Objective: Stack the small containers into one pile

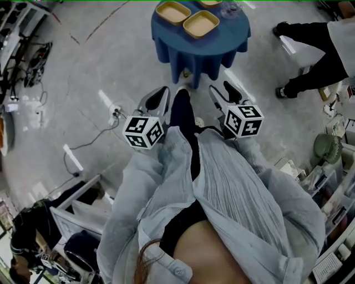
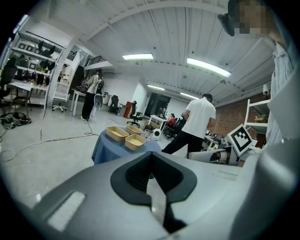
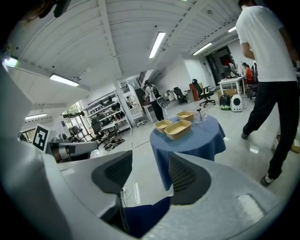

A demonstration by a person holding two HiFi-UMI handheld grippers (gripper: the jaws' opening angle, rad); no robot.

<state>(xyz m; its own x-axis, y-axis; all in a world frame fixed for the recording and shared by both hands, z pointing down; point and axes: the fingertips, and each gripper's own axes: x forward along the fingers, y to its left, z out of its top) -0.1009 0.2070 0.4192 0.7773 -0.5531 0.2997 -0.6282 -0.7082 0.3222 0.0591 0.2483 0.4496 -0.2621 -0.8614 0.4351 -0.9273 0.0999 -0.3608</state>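
Observation:
Three shallow tan containers stand apart on a round table with a blue cloth (image 1: 166, 44): one (image 1: 173, 11) at the left, one (image 1: 201, 23) in the middle, and a third (image 1: 209, 2) cut off by the top edge. The right gripper view shows them as well (image 3: 177, 129). Both grippers are held low in front of the person's body, well short of the table. The jaws of my left gripper (image 1: 162, 94) (image 2: 151, 161) meet with nothing between them. My right gripper (image 1: 222, 89) (image 3: 149, 166) stands open and holds nothing.
A clear glass item (image 1: 230, 8) sits on the table beside the containers. A person in a white shirt and black trousers (image 1: 310, 44) stands right of the table. Cables and a power strip (image 1: 72, 157) lie on the floor at left. A fan (image 1: 327, 147) and shelves line the right.

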